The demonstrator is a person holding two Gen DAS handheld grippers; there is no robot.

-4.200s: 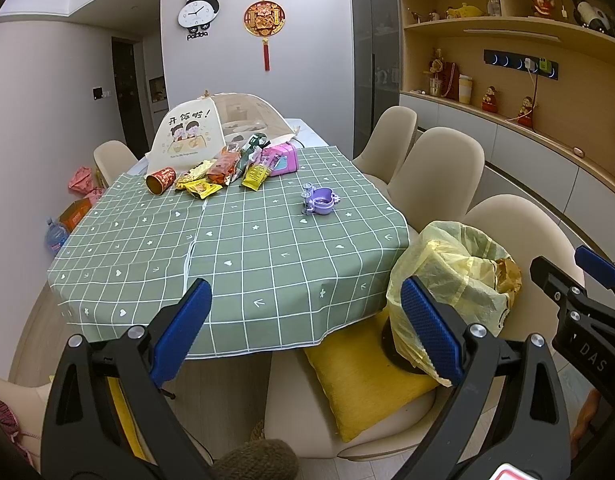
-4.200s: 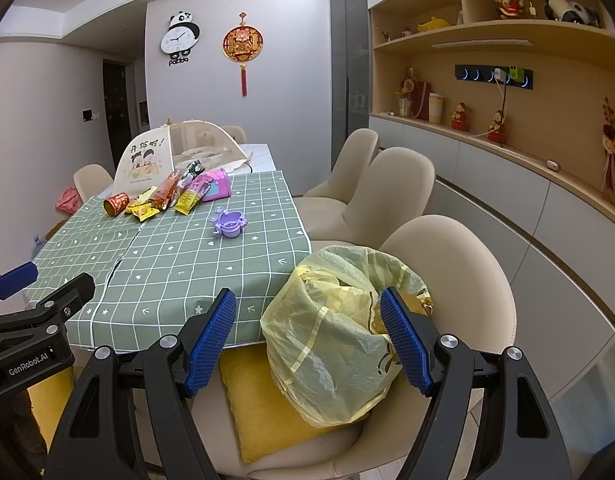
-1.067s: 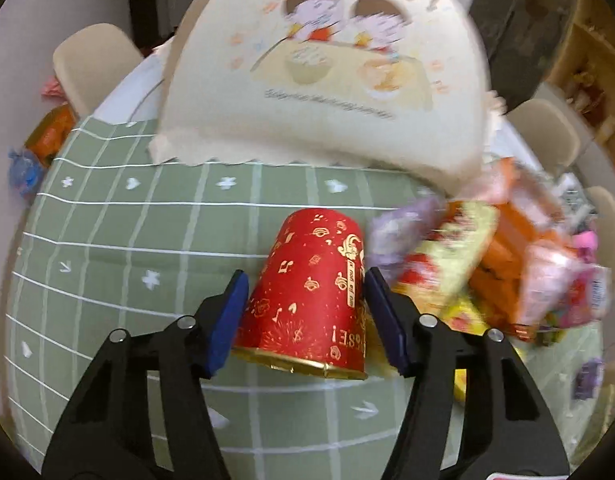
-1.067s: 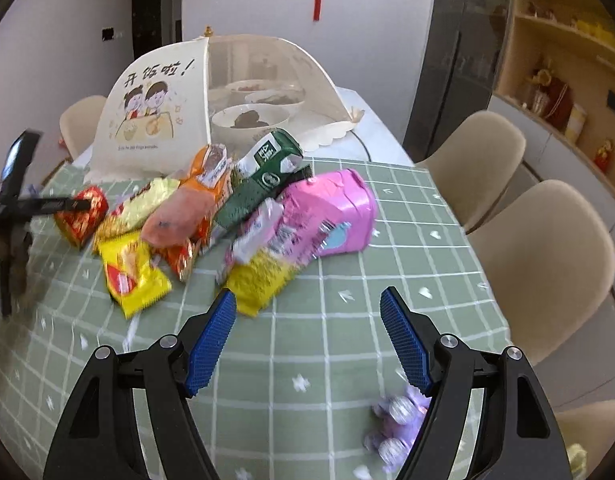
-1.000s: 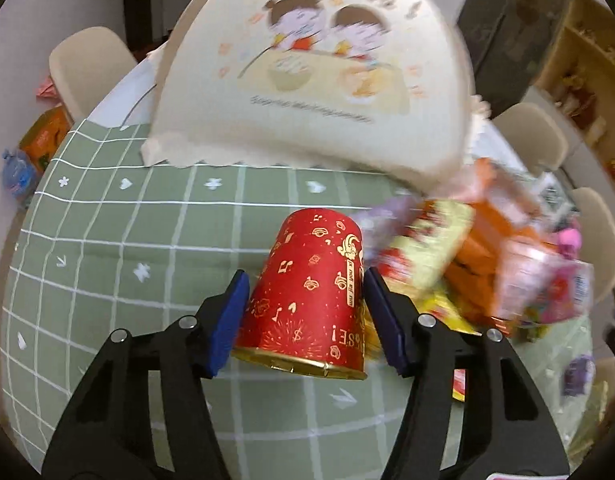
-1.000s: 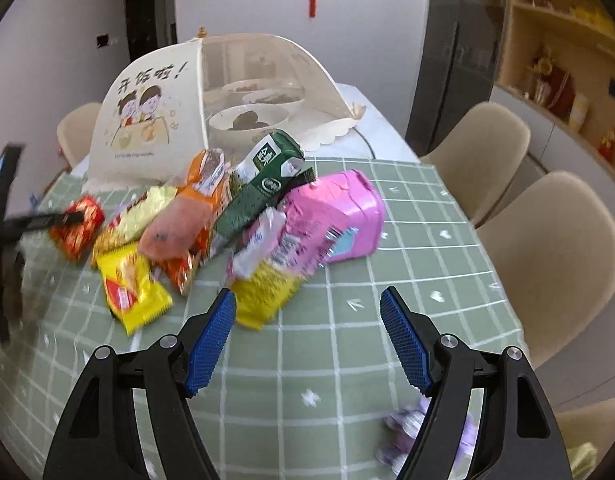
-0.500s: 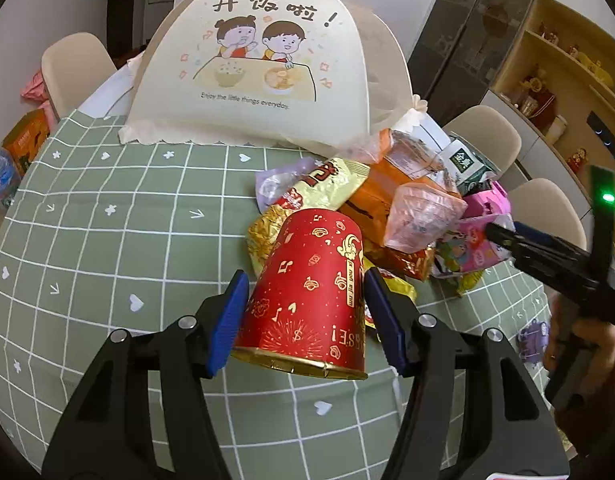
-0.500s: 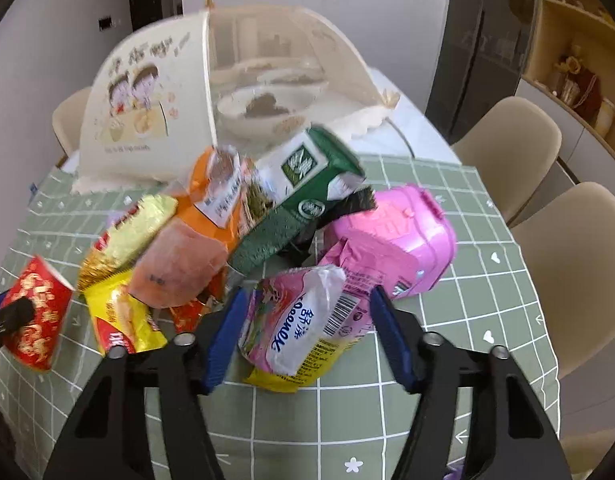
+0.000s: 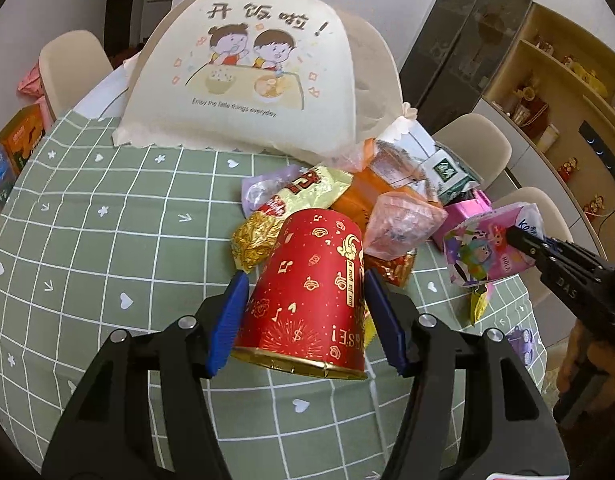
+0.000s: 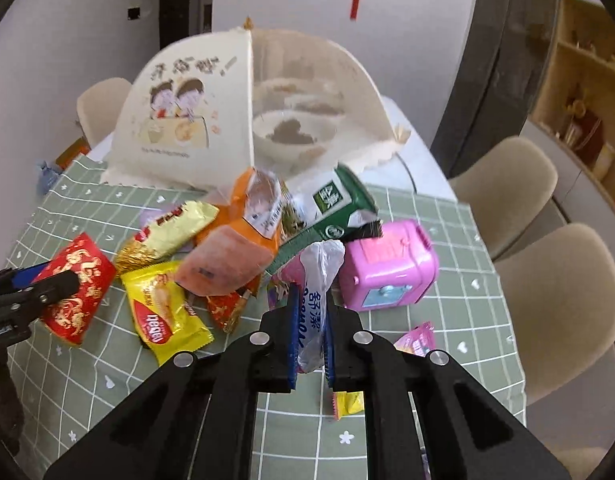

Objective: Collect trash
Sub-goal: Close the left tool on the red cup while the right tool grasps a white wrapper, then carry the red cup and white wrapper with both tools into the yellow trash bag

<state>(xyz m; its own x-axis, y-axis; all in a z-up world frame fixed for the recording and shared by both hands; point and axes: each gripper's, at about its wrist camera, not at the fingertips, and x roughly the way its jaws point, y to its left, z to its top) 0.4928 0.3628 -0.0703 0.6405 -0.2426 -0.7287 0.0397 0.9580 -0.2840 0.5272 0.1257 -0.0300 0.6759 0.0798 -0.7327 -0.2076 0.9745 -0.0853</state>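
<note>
A red paper cup (image 9: 311,292) with gold print hangs tilted above the green checked tablecloth (image 9: 87,240), and my left gripper (image 9: 305,280) is shut on its sides. My right gripper (image 10: 310,300) is closing its jaws on a pink and white snack packet (image 10: 315,280), and the pads squeeze it flat. In the left wrist view that packet (image 9: 483,248) is raised at the right edge of the pile. Left on the cloth are a yellow wrapper (image 10: 163,316), an orange bag (image 10: 243,240), a green carton (image 10: 327,208) and a pink box (image 10: 387,268).
A cream mesh food cover (image 9: 243,72) stands behind the pile, with bowls under it. A small purple toy (image 9: 521,340) lies near the table's right edge. Beige chairs (image 10: 555,300) ring the table. Small wrappers (image 10: 415,338) lie under my right gripper.
My right gripper came forward to the pile, closed on the pink packet and lifted it. My left gripper kept the red cup and drew back from the food cover.
</note>
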